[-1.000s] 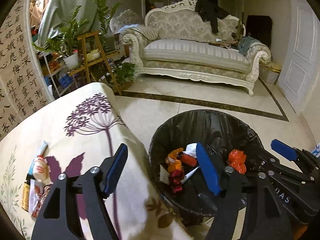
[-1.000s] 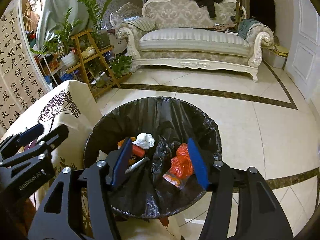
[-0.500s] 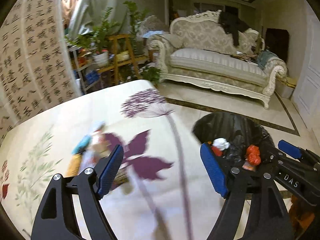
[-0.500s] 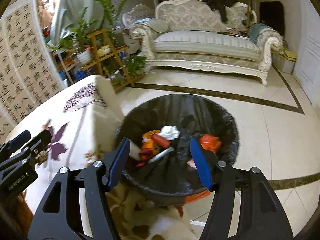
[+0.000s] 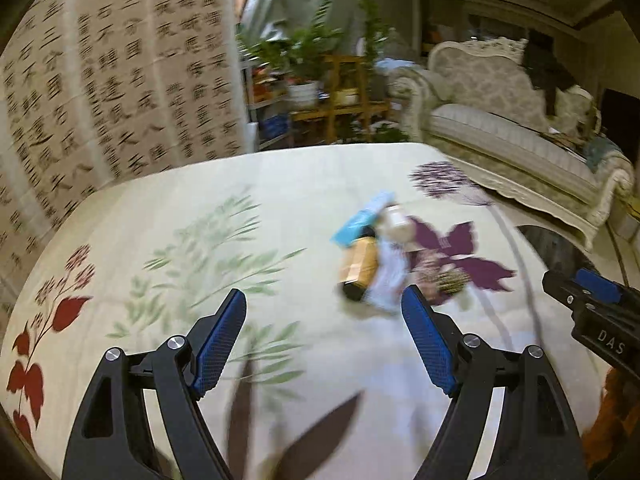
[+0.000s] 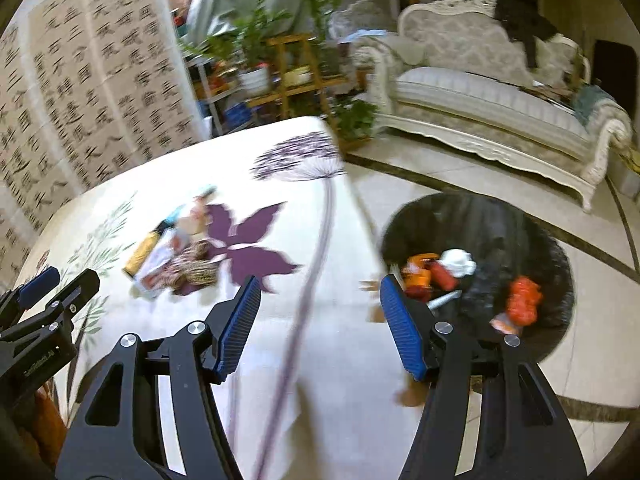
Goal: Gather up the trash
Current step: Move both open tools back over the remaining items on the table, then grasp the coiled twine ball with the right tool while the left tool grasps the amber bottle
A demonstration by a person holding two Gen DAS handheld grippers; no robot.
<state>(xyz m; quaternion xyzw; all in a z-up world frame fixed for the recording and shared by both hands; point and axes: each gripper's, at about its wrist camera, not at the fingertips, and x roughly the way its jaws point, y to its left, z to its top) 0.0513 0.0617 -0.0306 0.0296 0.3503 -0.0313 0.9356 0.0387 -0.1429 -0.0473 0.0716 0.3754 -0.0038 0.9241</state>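
A small pile of trash [image 5: 374,254] lies on the floral tablecloth [image 5: 200,240]: a yellow-brown bottle [image 5: 359,267], a blue wrapper [image 5: 360,220], a white wrapper and a patterned packet. The pile also shows in the right wrist view [image 6: 172,250]. My left gripper [image 5: 324,338] is open and empty above the cloth, short of the pile. My right gripper [image 6: 318,326] is open and empty over the table's right edge. The black-lined trash bin [image 6: 556,248] stands on the floor at the right and holds orange, red and white trash [image 6: 440,272].
A cream sofa [image 6: 480,96] stands at the back. A wooden plant stand [image 6: 296,76] with potted plants is beyond the table. A calligraphy screen [image 5: 100,80] runs along the left. The right gripper shows at the right edge of the left wrist view [image 5: 596,308].
Both grippers have swung left from over the bin toward the table. The trash pile has come into the middle of the left wrist view. Both stay open and empty.
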